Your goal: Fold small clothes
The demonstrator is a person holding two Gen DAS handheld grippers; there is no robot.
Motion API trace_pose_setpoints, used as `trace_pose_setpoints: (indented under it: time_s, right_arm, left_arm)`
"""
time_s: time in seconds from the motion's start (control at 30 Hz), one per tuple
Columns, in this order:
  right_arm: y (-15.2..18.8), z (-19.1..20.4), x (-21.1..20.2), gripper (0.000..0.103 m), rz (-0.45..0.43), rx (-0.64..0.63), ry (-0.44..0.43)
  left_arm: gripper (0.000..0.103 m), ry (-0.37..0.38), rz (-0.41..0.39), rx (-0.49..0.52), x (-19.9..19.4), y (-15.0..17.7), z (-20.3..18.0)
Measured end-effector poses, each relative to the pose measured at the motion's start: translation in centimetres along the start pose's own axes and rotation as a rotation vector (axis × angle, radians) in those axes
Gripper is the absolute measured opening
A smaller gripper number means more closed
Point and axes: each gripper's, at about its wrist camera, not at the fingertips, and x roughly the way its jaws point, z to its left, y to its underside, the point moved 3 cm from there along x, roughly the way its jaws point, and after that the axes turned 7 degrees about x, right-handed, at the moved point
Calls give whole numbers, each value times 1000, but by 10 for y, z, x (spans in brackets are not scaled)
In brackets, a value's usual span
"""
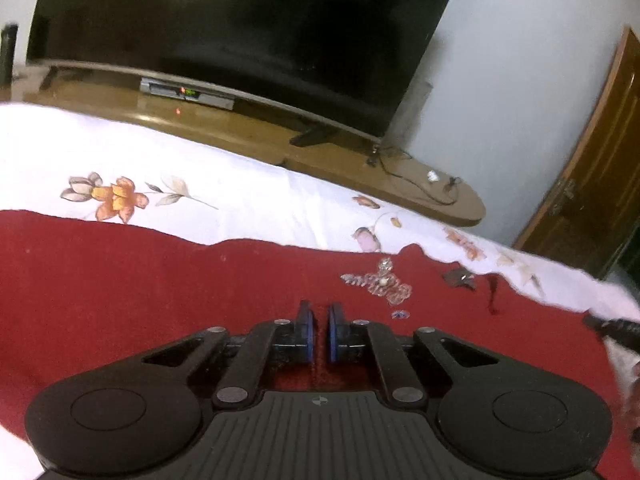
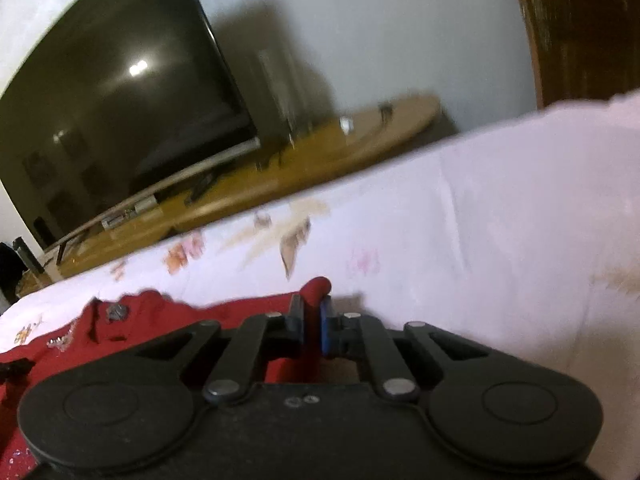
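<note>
**Inspector:** State of the tongs?

**Operator:** My right tongs (image 2: 313,322) pinch a fold of the red, soft-napped small garment (image 2: 240,312) at its edge; a red tuft stands above the blue pads (image 2: 326,328). My left tongs (image 1: 319,334) are pressed together low over the same cloth; whether they grip it, I cannot tell.

**Inspector:** Where does it lie?

**Operator:** Spread on the white floral bedsheet (image 1: 240,192), with a sparkly beaded motif (image 1: 380,284) facing up near the far edge.

**Inspector:** Advice for the fold?

**Operator:** In my judgement, carry both ends together, level, keeping the edge taut so the beadwork doesn't snag.
</note>
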Motion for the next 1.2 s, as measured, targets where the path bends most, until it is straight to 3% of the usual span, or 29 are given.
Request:
trace_pose_setpoints:
  time_s: [0.07, 0.13, 0.2, 0.27, 0.33, 0.47, 0.53, 0.6, 0.67, 0.77, 0.87, 0.93, 0.97, 1.0, 1.03, 1.07, 1.13, 1.2]
  right_arm:
    - [4, 4, 1, 8, -7, -57, 59]
    - [13, -3, 22, 8, 52, -68, 119]
    - [10, -4, 22, 7, 45, -51, 125]
    - [12, -2, 20, 16, 42, -61, 122]
    - [9, -2, 7, 26, 16, -43, 135]
    - [13, 14, -47, 26, -65, -93, 68]
    - [24, 23, -63, 25, -58, -128, 32]
    - [43, 31, -70, 23, -24, -166, 21]
    - [66, 35, -56, 19, 68, -223, 65]
    - [74, 43, -51, 19, 56, -285, 128]
    - [63, 50, -67, 21, 5, -239, 107]
    - [69, 49, -65, 23, 32, -266, 132]
    - [76, 45, -55, 23, 103, -274, 161]
    - [80, 44, -58, 24, 83, -280, 151]
    - [78, 44, -60, 24, 100, -271, 155]
    - [74, 43, -64, 28, 103, -246, 153]
    - [67, 44, -76, 39, 73, -209, 125]
    - [69, 45, -85, 41, 57, -211, 138]
  left_arm:
    - [7, -9, 13, -8, 7, 6, 1]
    - [7, -8, 19, -9, 9, 3, 2]
    - [9, 11, 18, -19, 7, 4, 5]
    - [17, 45, 8, -77, 2, 3, 14]
    - [22, -8, -49, -96, -17, 2, 16]
    - [22, 25, -126, -76, -55, 5, 2]
    - [22, 34, -88, -28, -53, 12, -7]
    - [22, -11, 53, 42, -31, 26, -18]
    - [22, -36, 21, 96, -29, 32, -24]
    - [22, -52, 16, 87, -39, 23, -29]
    - [24, -96, 52, 147, -40, 34, -27]
    - [25, -68, 48, 97, -44, 32, -18]
    - [28, -57, 59, 63, -48, 29, -13]
    - [36, -49, 57, 34, -52, 27, -8]
    - [71, -54, 41, 6, -60, 28, -2]
    - [98, -86, 7, -24, -71, 28, 8]
    - [99, -156, -73, -93, -104, 32, 38]
    - [86, -182, -103, -218, -132, 39, 82]
